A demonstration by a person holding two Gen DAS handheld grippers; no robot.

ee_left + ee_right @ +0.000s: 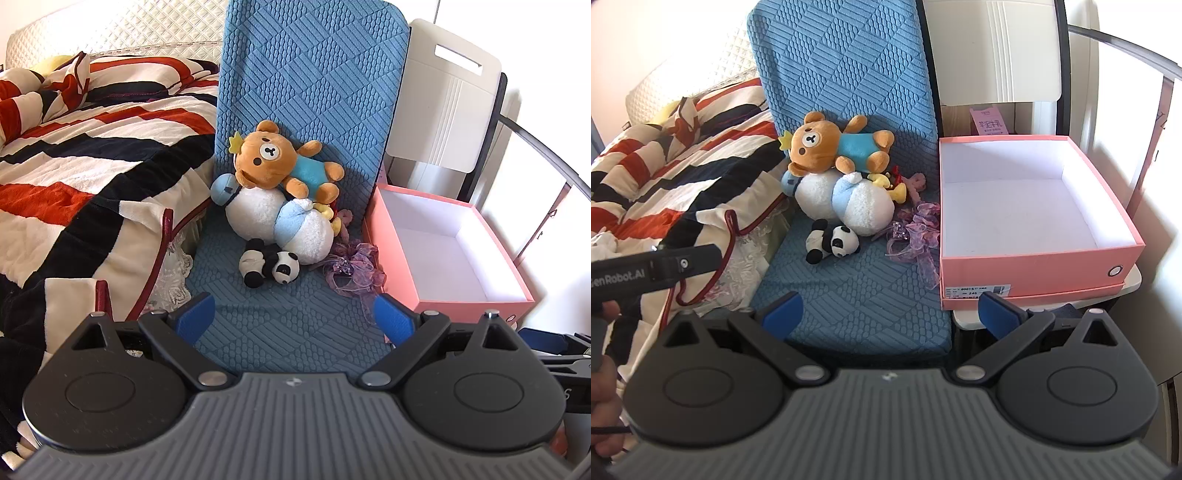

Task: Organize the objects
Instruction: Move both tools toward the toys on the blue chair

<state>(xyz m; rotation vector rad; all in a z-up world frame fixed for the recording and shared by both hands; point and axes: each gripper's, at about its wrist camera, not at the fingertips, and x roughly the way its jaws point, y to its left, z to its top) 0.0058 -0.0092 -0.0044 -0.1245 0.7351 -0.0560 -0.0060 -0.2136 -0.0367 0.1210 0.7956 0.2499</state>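
Both grippers spread, empty; bear (275, 160) atop plush pile; pink box (1034, 266) beside.

Bare blue cushion (857, 295) lies open in front of the panda (833, 242). The striped blanket (683, 177) crowds the left side; the purple ribbon (918, 236) and pink box (1038, 271) wall the right.

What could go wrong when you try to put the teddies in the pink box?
The brown bear lies on top of the white plush, so pulling the lower one first could tumble the bear off the blue cushion. The purple ribbon is loose and thin; open fingers may snag or miss it. The pink box could slide if bumped.
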